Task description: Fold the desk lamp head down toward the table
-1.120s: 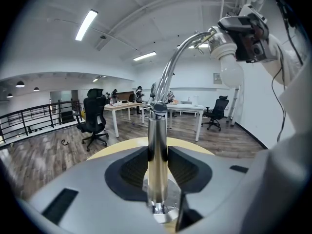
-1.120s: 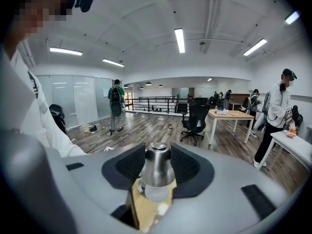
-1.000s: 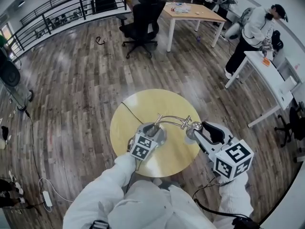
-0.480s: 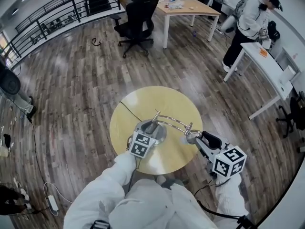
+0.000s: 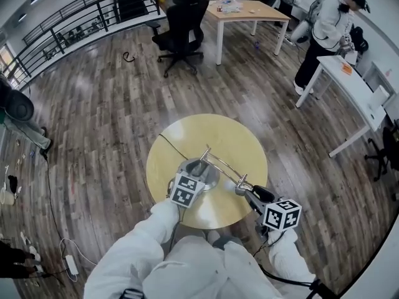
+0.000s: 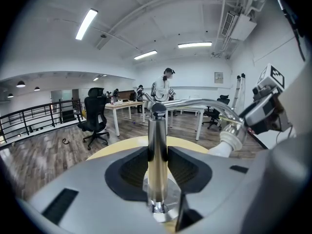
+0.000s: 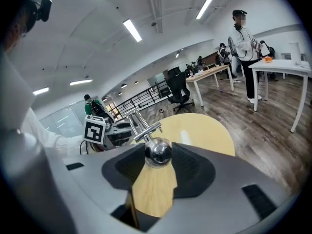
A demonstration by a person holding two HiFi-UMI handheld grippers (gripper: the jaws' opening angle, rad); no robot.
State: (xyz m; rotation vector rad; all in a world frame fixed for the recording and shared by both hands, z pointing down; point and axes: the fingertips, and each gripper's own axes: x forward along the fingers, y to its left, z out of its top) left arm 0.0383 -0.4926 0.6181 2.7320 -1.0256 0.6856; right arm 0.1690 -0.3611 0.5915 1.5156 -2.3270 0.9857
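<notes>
A chrome desk lamp stands on a round yellow table (image 5: 206, 136). In the left gripper view its upright post (image 6: 157, 150) rises between the dark pads, and my left gripper (image 5: 197, 170) is shut on it just above the base. The thin double arm (image 5: 221, 165) slopes down to the right to the chrome lamp head (image 5: 242, 186). My right gripper (image 5: 247, 191) is shut on that head. In the right gripper view the head (image 7: 158, 152) shows as a shiny ball pinched between the pads, low over the tabletop (image 7: 195, 130), with the arm (image 7: 139, 123) running back toward the left gripper's marker cube (image 7: 95, 129).
A black cable (image 5: 171, 145) runs off the table's left edge. Farther off stand a black office chair (image 5: 184, 20), a wooden desk (image 5: 246, 11) and a white desk (image 5: 349, 89) with a person (image 5: 330, 30) beside it. Wood floor surrounds the table.
My right gripper has sunk toward the table with the lamp head and rolled, so the arm now slopes down instead of lying level. The left gripper stayed on the post.
</notes>
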